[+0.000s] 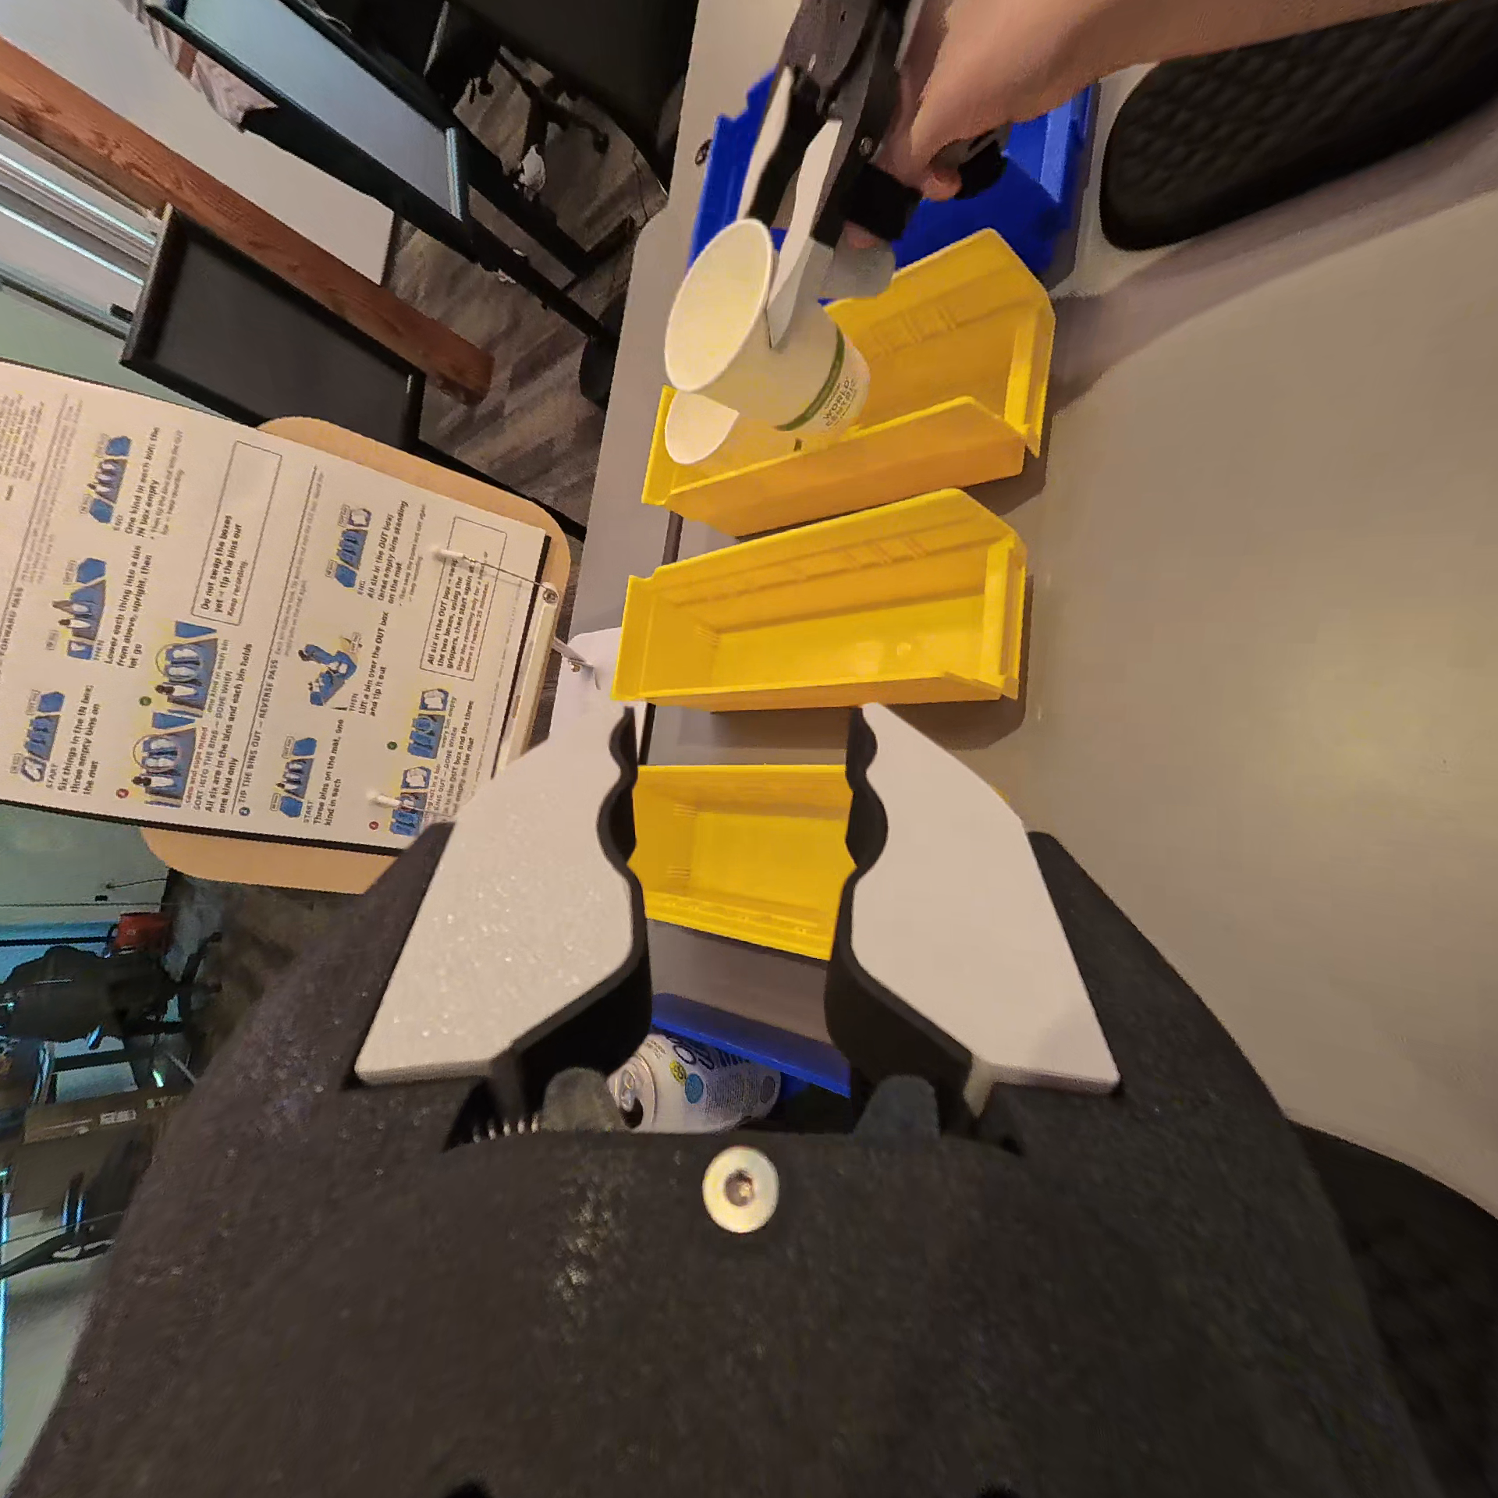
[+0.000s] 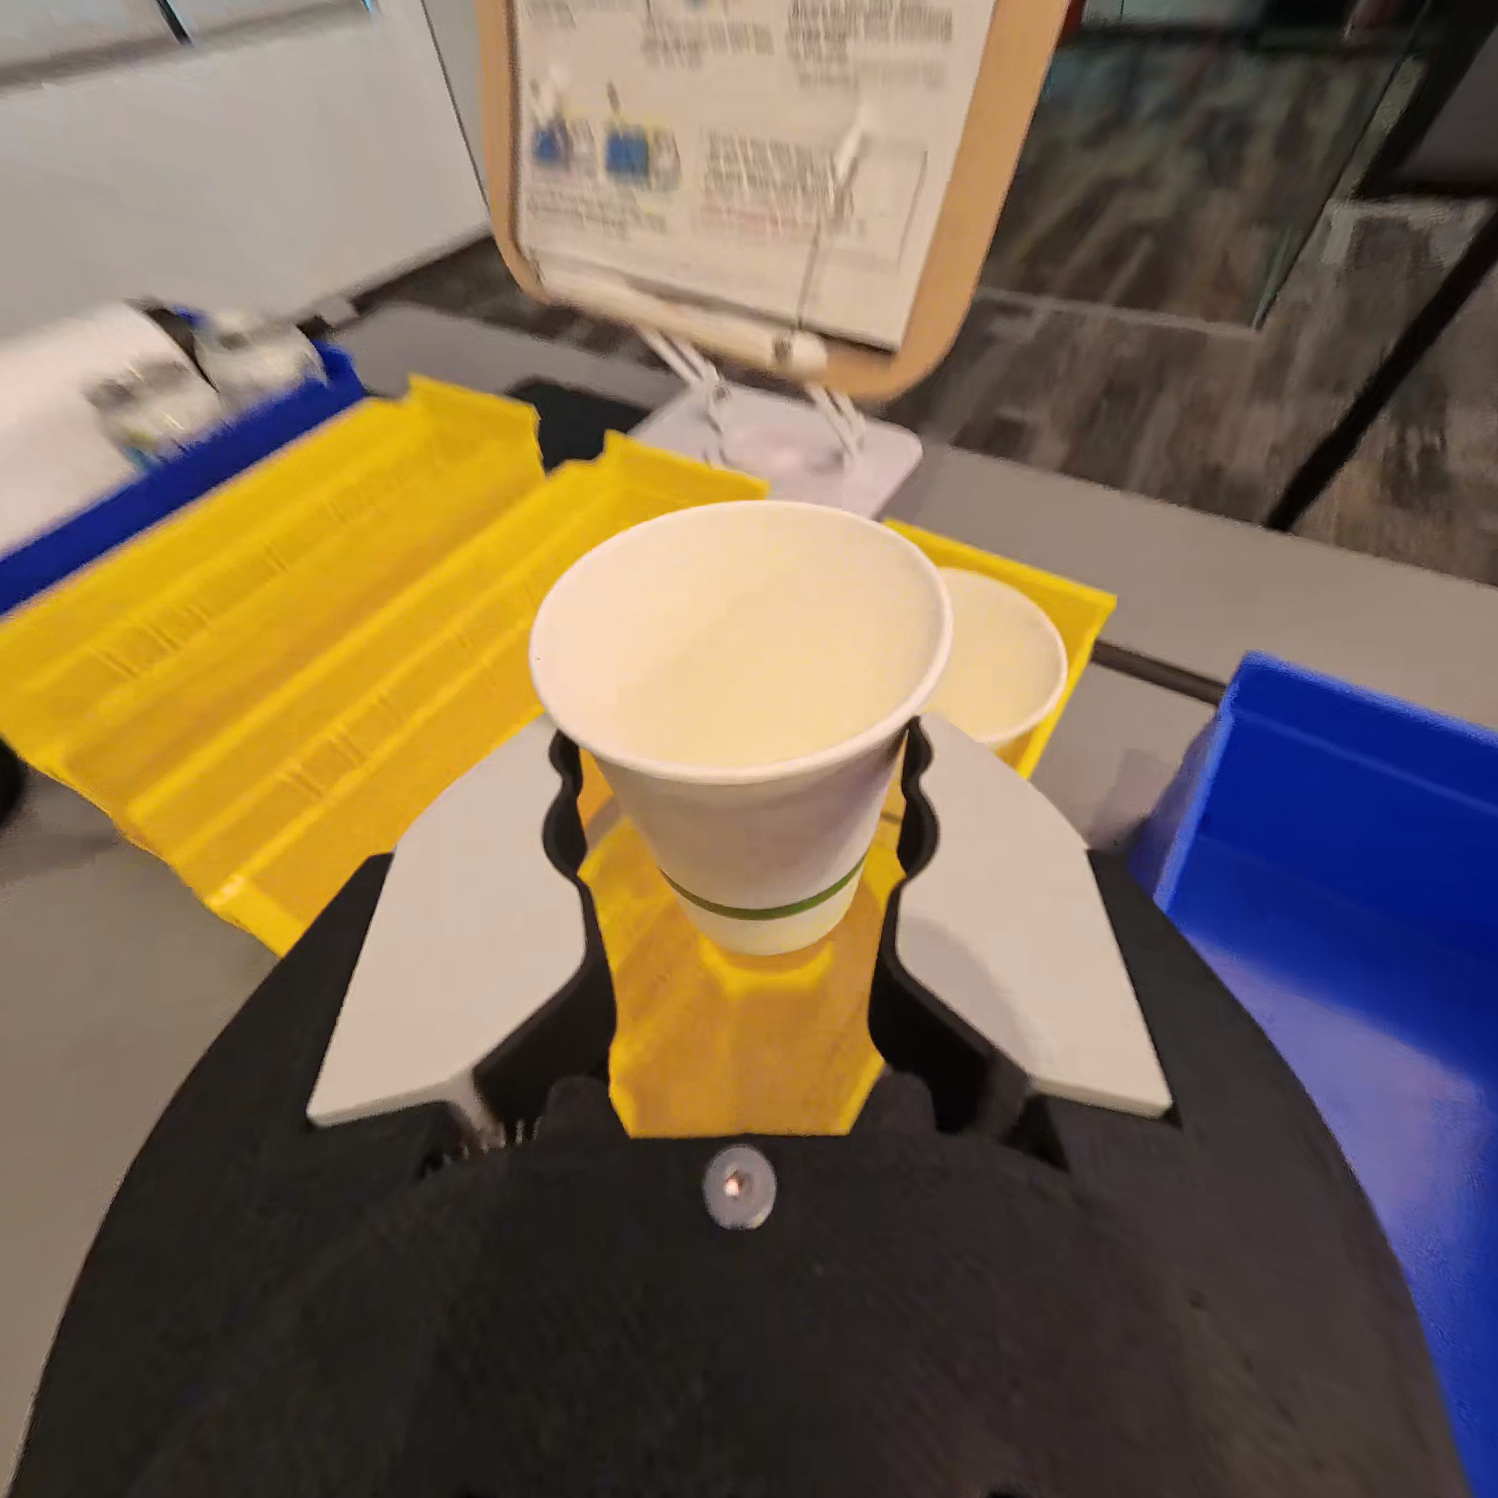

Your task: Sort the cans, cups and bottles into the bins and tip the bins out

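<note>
1. Grey, smooth matte worktop [image 1: 1216, 648] in an office room. A laminated instruction sheet on a tan board [image 1: 243, 608] stands on a stand at its far edge.
2. Three yellow bins of hard, glossy plastic lie side by side as long, narrow troughs. Their long axes are parallel and run from the near edge toward the far edge.
3. The right gripper [image 2: 734, 754] holds a white paper cup [image 2: 729, 689] just under its rolled rim, over the near end of the rightmost yellow bin [image 2: 1078, 616].
4. This cup is a tapered cone with a thin green band near its base. Its long axis is close to upright and slightly tilted, with the open mouth up and the narrow base pointing down into the bin.
5. A second white paper cup [image 2: 1005, 656] stands mouth up at the far end of the same bin, just behind the held one.
6. The left gripper [image 1: 734, 729] has its jaws moderately apart with nothing between them. Its flat grey fingers have wavy black rubber pads.
7. It hovers above the leftmost yellow bin [image 1: 729, 851]; the middle yellow bin [image 1: 811, 640] shows only its bare floor.
8. A blue plastic bin [image 1: 729, 1037] at the left end of the row holds a silver and blue can [image 1: 697, 1086], lying on its side.
9. Another blue bin [image 2: 1337, 851] sits at the right end.
</note>
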A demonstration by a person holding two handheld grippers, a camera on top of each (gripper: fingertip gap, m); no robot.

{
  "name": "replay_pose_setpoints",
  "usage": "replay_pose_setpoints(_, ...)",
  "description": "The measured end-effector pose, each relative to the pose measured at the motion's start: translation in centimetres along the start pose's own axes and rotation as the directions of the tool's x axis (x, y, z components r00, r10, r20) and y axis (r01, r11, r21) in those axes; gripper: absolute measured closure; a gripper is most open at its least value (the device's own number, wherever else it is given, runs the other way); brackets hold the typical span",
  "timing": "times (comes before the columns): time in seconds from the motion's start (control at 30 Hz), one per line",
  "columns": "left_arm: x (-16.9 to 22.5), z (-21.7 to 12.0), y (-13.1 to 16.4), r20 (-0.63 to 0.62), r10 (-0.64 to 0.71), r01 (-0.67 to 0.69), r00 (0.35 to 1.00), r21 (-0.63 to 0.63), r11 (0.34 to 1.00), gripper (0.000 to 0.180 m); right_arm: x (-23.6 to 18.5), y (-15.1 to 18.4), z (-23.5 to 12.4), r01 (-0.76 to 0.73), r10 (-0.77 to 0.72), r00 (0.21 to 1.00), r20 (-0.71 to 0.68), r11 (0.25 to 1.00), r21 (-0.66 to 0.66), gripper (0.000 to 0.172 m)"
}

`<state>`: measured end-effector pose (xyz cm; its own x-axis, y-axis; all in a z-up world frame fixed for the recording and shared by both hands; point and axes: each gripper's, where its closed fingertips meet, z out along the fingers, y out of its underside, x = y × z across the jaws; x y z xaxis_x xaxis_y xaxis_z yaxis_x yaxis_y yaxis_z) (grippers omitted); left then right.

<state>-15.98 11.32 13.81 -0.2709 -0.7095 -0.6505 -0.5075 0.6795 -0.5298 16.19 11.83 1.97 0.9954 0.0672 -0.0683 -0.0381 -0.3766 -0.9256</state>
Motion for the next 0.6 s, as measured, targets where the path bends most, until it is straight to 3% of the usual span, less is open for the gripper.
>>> replay_pose_setpoints(0.13,0.9,-0.6,0.4,-0.009,0.023,-0.023,1.000,-0.023,0.999,0.131,1.4,2.9,1.6,0.066,-0.073,0.996,-0.048,0.989,-0.132,0.094)
replay_pose_setpoints(0.23,1.3,-1.4,0.6,-0.011,0.025,-0.025,1.000,-0.024,0.999,0.133,1.3,4.3,2.2,0.054,-0.056,0.998,-0.001,0.978,-0.201,0.094)
replay_pose_setpoints(0.6,1.4,-1.6,1.4,-0.015,0.013,-0.014,1.000,-0.041,0.999,0.133,1.8,7.3,2.1,0.162,-0.154,0.987,0.051,0.905,-0.394,0.098)
